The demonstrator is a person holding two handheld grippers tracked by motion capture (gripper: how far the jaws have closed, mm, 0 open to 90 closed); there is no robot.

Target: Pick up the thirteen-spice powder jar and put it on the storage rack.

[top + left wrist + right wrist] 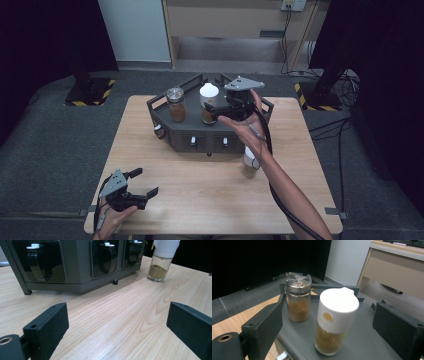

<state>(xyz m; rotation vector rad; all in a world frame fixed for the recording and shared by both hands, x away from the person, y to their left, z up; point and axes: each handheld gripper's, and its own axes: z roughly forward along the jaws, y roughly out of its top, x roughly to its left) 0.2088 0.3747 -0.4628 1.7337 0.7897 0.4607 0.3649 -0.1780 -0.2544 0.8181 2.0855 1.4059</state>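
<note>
Two spice jars stand upright on the flat top of a dark grey rack [170,131] at the far middle of the wooden table [200,190]. One jar has a silver lid [175,104] and brown powder; the white-capped jar [208,102] stands just beside it. The right gripper [216,113] is at the white-capped jar with its jaws apart, one on each side, not touching it. A third jar [162,260] with a white cap stands on the table near the rack's front right corner. The left gripper [142,182] is near the front left edge of the table, jaws wide apart, holding nothing.
</note>
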